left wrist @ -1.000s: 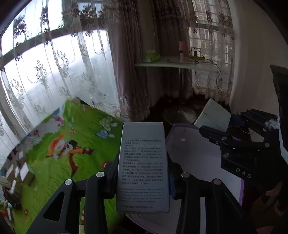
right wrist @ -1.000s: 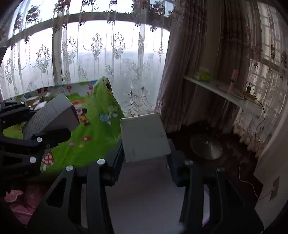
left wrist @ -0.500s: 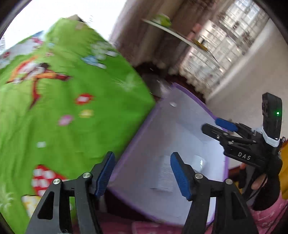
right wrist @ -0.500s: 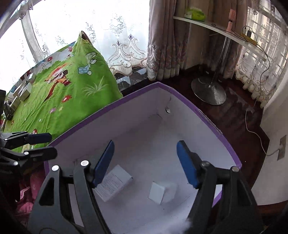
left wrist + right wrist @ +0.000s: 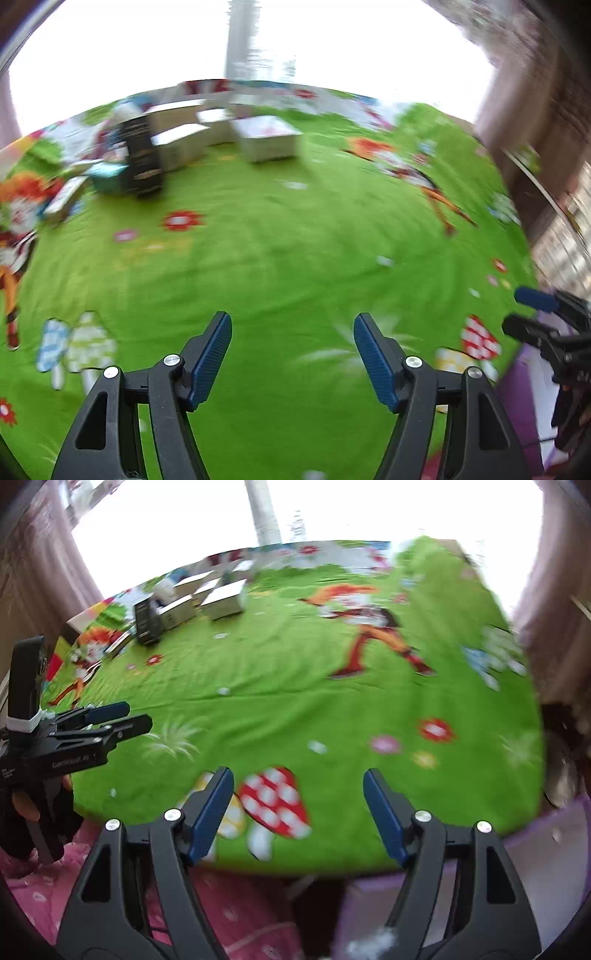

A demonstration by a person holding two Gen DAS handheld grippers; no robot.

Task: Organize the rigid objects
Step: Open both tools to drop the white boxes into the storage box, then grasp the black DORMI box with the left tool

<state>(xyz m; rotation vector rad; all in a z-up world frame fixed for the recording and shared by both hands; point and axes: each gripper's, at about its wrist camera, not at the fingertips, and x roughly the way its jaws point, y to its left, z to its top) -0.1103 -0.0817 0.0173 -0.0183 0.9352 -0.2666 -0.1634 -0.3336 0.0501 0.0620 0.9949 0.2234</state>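
Note:
Both views are blurred by motion. My left gripper (image 5: pixel 291 321) hangs over the green cartoon mat (image 5: pixel 295 240); its jaws are opening and nothing is between them. My right gripper (image 5: pixel 298 773) stands open and empty above the mat's near edge. Several white boxes (image 5: pixel 266 138) lie clustered at the far left of the mat, with a black box (image 5: pixel 142 158) and a teal box (image 5: pixel 107 177) beside them. The same white boxes (image 5: pixel 221 600) and black box (image 5: pixel 147 624) show in the right wrist view. Each gripper appears in the other's view: right gripper (image 5: pixel 524 312), left gripper (image 5: pixel 135 716).
The purple bin (image 5: pixel 535 834) sits at the lower right, off the mat's edge, also seen as the purple bin (image 5: pixel 528 387). Pink cloth (image 5: pixel 240 904) lies below the mat. A gloved hand (image 5: pixel 22 812) holds the left gripper. Curtains and a bright window stand behind the mat.
Both grippers let go of their boxes, which dropped into the purple bin. Both then swung left, away from the bin, and now point at the green mat with open, empty jaws.

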